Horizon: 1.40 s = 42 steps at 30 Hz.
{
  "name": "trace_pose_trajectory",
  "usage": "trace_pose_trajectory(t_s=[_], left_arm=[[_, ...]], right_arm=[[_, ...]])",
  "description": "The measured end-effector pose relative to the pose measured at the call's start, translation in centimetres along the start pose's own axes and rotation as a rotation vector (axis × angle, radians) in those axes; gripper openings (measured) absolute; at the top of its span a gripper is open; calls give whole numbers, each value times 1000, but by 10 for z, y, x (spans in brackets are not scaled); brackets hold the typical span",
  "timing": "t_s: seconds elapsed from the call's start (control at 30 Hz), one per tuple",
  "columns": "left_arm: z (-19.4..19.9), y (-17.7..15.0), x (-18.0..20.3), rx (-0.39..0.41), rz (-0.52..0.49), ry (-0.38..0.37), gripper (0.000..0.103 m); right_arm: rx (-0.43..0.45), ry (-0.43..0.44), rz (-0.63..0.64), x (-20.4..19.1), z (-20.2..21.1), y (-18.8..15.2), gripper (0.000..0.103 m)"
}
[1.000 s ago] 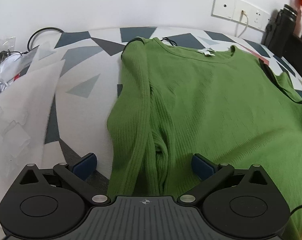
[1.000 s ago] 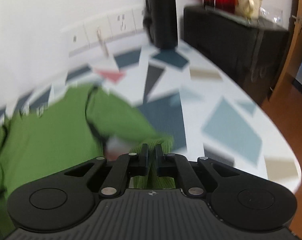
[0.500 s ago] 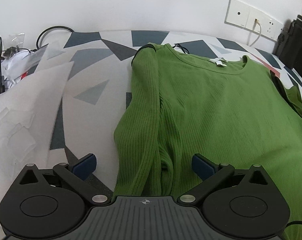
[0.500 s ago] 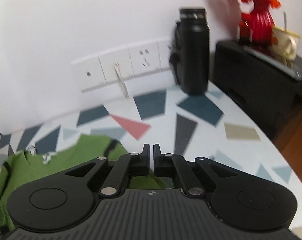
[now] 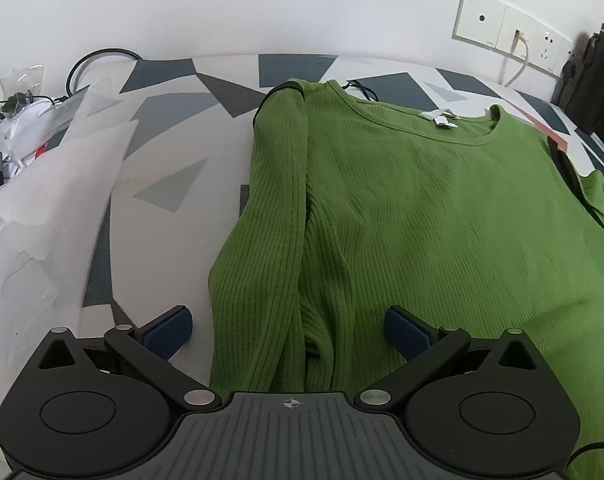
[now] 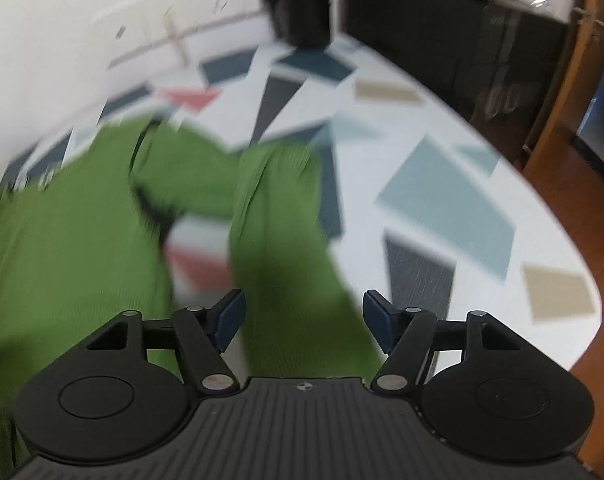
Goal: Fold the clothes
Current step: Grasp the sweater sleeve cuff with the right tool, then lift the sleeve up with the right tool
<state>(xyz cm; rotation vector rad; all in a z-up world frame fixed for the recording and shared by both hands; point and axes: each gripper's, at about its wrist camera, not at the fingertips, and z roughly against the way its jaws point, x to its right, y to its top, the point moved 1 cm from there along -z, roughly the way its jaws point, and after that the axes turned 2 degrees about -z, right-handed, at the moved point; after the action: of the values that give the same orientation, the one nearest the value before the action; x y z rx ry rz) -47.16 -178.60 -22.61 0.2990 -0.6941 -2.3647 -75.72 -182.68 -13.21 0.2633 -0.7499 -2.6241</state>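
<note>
White wall and geometric-patterned counter (image 5: 174, 128) frame my work. My left tool (image 5: 288, 330) stands wide apart over the folded-in sleeve; my right tool (image 6: 304, 326) is opening, the other sleeve (image 6: 278, 216) between its pads, unpinched. The green ribbed knit sweater (image 5: 422, 216) lies flat, collar toward the wall, long axis running away from me. It looks soft, light and limp; I'd pinch cuff or hem.

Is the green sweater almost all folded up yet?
Not yet. Done: one sleeve is folded in along the green sweater. In hand: nothing is gripped; the left gripper hovers open over that sleeve's lower end, and the right gripper is opening over the other sleeve, which is spread on the table. Left: that sleeve, then folding the body.
</note>
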Motion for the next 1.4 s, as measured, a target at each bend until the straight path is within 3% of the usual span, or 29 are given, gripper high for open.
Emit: trace_pose_trajectory(t_s=[0.2, 0.27, 0.33, 0.37, 0.43, 0.53, 0.73, 0.83, 1.07, 1.4], left_arm=[[0, -1, 0, 5, -6, -3, 102], [0, -1, -1, 8, -9, -6, 102], [0, -1, -1, 10, -11, -8, 102], [0, -1, -1, 12, -11, -8, 102], [0, -2, 0, 13, -12, -8, 102], [0, -1, -1, 11, -16, -11, 102], [0, -2, -1, 14, -19, -14, 102], [0, -2, -1, 17, -18, -14, 102], [1, -3, -1, 23, -15, -13, 102], [-1, -1, -3, 27, -10, -11, 102]], right_arm=[[-46, -68, 58, -3, -2, -28, 69], [-30, -69, 59, 1, -1, -29, 59], [-15, -85, 55, 8, -1, -25, 25], [-8, -99, 50, 13, -1, -21, 17], [14, -131, 18, 26, -4, -7, 10], [123, -147, -100, 54, 9, 24, 9], [510, -305, -281, 90, 67, 84, 9], [572, -334, -297, 93, 75, 97, 9], [460, -263, -322, 85, 49, 100, 9], [284, -165, -306, 38, -11, 91, 9]])
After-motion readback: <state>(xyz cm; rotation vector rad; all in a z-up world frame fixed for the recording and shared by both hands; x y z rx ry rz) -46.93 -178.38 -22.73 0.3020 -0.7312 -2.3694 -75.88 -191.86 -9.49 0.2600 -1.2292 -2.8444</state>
